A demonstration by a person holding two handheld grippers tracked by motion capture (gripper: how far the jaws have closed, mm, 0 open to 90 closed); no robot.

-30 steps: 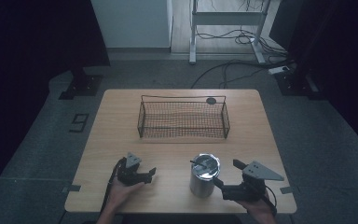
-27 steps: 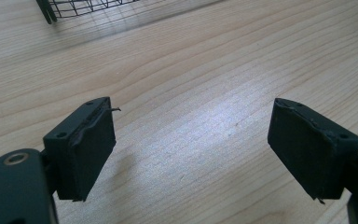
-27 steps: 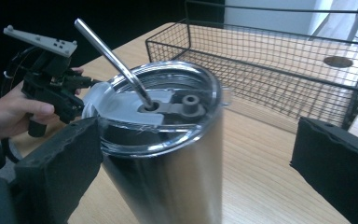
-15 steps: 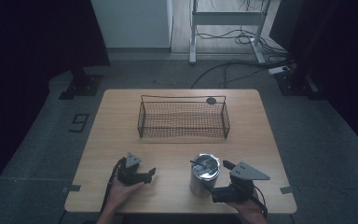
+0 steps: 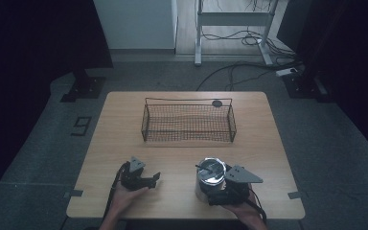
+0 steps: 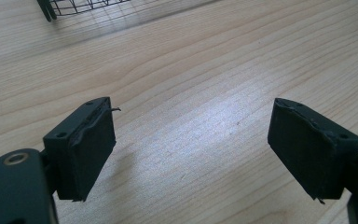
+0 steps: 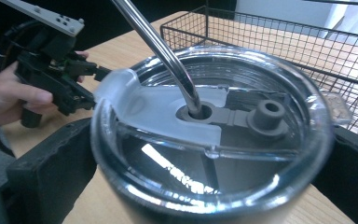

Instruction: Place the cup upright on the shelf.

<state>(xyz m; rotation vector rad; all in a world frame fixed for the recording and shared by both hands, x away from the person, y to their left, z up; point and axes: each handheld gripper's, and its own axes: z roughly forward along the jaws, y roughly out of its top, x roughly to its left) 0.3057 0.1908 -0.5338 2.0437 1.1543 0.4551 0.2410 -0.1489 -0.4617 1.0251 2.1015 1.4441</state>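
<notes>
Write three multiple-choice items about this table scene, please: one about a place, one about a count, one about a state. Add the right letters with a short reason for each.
1. Where does the metal tumbler stand?
A. inside the wire basket
B. at the near edge of the table, between the jaws of the right hand-held gripper
C. on the floor

2. How many straws pass through the tumbler's clear lid?
A. none
B. one
C. three

3. What is the state of the left hand-held gripper?
A. open, with nothing between its jaws
B. shut on the tumbler
C. shut on the basket wire

Answers:
1 B: the high view shows the tumbler in front of the wire basket, and the right hand-held gripper has a jaw on each side of it.
2 B: one metal straw enters the lid.
3 A: the left hand-held gripper has its jaws wide apart over bare table.
</notes>
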